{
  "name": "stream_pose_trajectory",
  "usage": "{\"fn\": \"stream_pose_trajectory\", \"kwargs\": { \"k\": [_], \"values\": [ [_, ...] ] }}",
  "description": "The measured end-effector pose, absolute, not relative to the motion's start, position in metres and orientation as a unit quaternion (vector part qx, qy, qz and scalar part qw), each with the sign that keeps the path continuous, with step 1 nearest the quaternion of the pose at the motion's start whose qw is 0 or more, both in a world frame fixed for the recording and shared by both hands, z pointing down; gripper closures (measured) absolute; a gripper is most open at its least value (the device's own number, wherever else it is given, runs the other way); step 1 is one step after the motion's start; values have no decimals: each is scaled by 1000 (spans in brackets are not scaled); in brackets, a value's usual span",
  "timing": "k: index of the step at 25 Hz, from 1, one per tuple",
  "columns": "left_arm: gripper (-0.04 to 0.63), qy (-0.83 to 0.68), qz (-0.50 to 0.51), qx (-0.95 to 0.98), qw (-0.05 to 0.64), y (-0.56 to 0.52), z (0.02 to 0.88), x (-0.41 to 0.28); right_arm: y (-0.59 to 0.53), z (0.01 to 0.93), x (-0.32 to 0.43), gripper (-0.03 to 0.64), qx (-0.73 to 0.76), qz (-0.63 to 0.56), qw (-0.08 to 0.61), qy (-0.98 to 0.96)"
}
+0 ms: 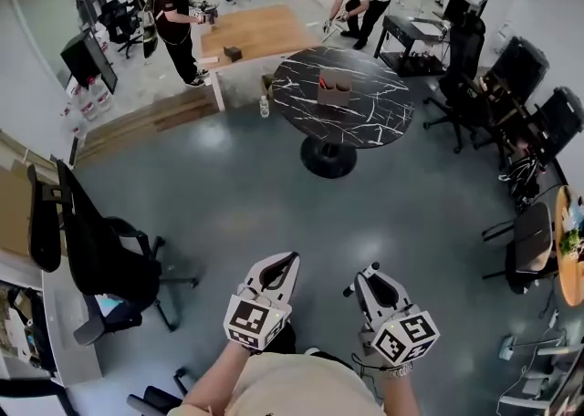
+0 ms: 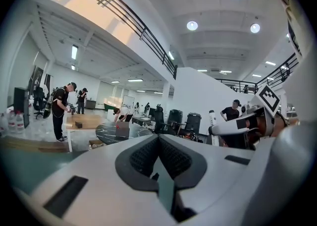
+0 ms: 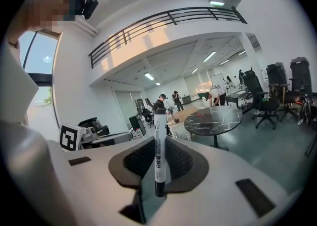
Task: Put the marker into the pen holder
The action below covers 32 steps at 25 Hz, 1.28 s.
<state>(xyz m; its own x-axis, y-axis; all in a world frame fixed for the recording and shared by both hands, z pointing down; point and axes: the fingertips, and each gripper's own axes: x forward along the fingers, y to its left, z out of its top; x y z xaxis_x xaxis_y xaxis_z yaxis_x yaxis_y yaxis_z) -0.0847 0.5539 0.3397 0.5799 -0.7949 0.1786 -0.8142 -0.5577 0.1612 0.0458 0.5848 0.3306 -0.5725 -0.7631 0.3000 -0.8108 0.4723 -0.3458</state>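
A white marker (image 3: pixel 159 150) with a black cap stands upright between the pads of my right gripper (image 3: pixel 159 143), which is shut on it. In the left gripper view the same marker (image 2: pixel 213 120) shows at the right. My left gripper (image 2: pixel 158 140) is shut with nothing in it. Both grippers, left (image 1: pixel 285 265) and right (image 1: pixel 370 274), are held side by side over the grey floor, far from the table. The brown pen holder (image 1: pixel 334 91) stands on the round black marble table (image 1: pixel 365 122) well ahead; it also shows small as the holder (image 2: pixel 122 130) and the holder (image 3: pixel 200 112).
A black office chair (image 1: pixel 100 259) stands at my left and more chairs (image 1: pixel 511 86) line the right side. A wooden platform (image 1: pixel 260 31) lies beyond the table. One person (image 1: pixel 178 22) stands at the far left and another person (image 1: pixel 360 4) bends over behind the table.
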Motion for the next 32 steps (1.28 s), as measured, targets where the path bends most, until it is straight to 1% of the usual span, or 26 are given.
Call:
{"fn": "stream_pose_trajectory", "kwargs": {
  "k": [5, 9, 13, 25, 32],
  "values": [
    [588, -454, 37, 884, 104, 495, 335, -118, 531, 327, 8, 538, 462, 221, 54, -857],
    [588, -457, 32, 881, 120, 468, 340, -135, 505, 325, -10, 538, 455, 218, 65, -861],
    [588, -460, 37, 878, 130, 448, 347, -140, 483, 328, -13, 538, 458, 223, 68, -858],
    [588, -494, 60, 858, 131, 380, 352, -135, 396, 340, -11, 538, 410, 237, 68, -878],
    [588, -516, 57, 848, 110, 316, 337, -85, 325, 337, 39, 538, 386, 230, 66, -891]
  ]
}}
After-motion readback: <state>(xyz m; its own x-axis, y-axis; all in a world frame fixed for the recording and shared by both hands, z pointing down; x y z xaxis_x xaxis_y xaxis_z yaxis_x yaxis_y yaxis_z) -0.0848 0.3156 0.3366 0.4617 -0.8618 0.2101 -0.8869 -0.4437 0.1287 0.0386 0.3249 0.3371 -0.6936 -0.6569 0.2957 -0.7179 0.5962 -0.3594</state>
